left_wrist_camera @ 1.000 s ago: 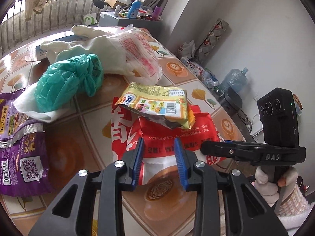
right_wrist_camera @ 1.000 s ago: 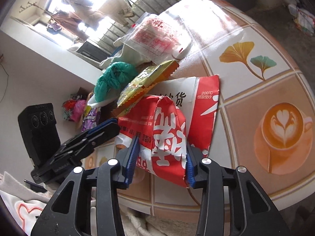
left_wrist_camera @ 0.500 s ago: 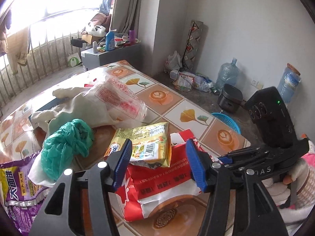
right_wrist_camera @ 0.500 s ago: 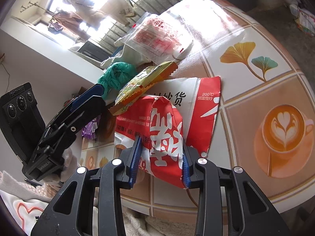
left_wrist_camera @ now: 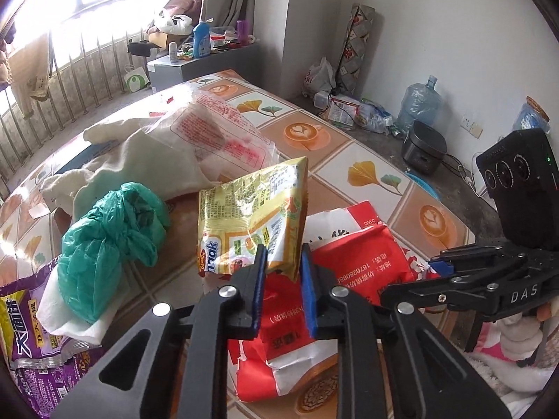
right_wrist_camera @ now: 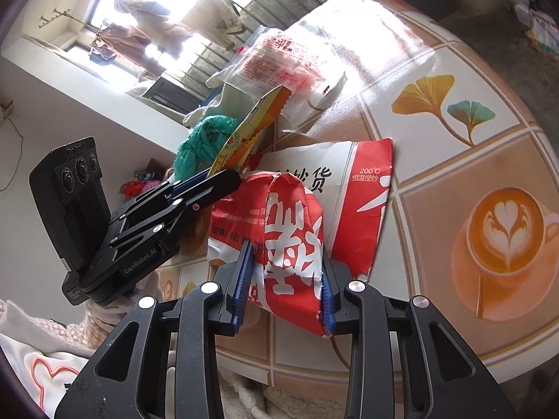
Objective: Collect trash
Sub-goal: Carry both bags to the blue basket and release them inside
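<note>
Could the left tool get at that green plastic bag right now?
Probably not yet: the left tool is closing on the yellow wrapper. The green bag lies uncovered beside it, so the way looks free once the wrapper is dropped.

Counter (left_wrist_camera: 353,160) tiled in orange and cream squares: latte-art coffee cups, yellow and teal ginkgo leaves. Yellow snack wrapper (left_wrist_camera: 251,220), gold and white print, red lettering. Red and white bag (right_wrist_camera: 297,230), large white characters, small black text. Crumpled teal-green plastic bag (left_wrist_camera: 108,241). Clear bag (left_wrist_camera: 216,136) with red print. Purple packet (left_wrist_camera: 24,317), yellow and white lettering. Cream cloth (left_wrist_camera: 139,160). Black grippers, blue pads (left_wrist_camera: 309,300) lining jaws.
</note>
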Available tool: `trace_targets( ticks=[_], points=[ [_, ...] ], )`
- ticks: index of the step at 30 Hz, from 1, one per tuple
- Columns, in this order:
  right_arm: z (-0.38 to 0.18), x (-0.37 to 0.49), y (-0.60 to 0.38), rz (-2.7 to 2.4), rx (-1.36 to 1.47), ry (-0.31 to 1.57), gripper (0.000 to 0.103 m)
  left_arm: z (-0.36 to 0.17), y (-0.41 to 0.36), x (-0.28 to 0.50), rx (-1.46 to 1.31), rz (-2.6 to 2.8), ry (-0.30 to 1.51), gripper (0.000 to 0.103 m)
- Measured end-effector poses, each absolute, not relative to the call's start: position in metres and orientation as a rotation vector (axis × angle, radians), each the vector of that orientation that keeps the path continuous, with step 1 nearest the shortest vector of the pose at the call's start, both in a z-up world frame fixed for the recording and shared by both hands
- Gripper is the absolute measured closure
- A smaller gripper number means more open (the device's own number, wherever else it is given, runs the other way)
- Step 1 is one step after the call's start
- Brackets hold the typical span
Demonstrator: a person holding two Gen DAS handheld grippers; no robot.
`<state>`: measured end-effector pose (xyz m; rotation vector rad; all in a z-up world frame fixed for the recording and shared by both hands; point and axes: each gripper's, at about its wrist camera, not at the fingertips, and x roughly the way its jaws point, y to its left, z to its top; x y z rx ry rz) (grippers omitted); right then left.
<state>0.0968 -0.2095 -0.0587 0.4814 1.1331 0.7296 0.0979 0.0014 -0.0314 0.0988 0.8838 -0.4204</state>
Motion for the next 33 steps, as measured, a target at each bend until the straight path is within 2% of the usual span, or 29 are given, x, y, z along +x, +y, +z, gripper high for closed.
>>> trace_targets(
  ticks=[3,10,19,21,23,33],
  points=[
    [-0.057,0.094,-0.213,0.736,0.499,1.133,0.074,-0.024,0.007,0.096,0.064,-0.429,0.875,0.091],
    [-0.046,0.076,-0.231,0.754,0.558,1.074,0.08,0.0,0.02,0.088,-0.024,-0.463,0.857,0.093],
    [-0.023,0.053,-0.265,0.782,0.627,0.958,0.084,0.056,0.017,0.072,-0.095,-0.541,0.725,0.093],
    [-0.016,0.047,-0.273,0.789,0.64,0.921,0.087,0.07,0.012,0.071,-0.104,-0.567,0.692,0.094],
    [-0.01,0.044,-0.281,0.798,0.656,0.888,0.095,0.083,0.004,0.072,-0.1,-0.59,0.659,0.094],
    [0.01,0.036,-0.317,0.768,0.711,0.758,0.096,0.114,-0.054,0.098,-0.074,-0.716,0.595,0.094]
  ],
)
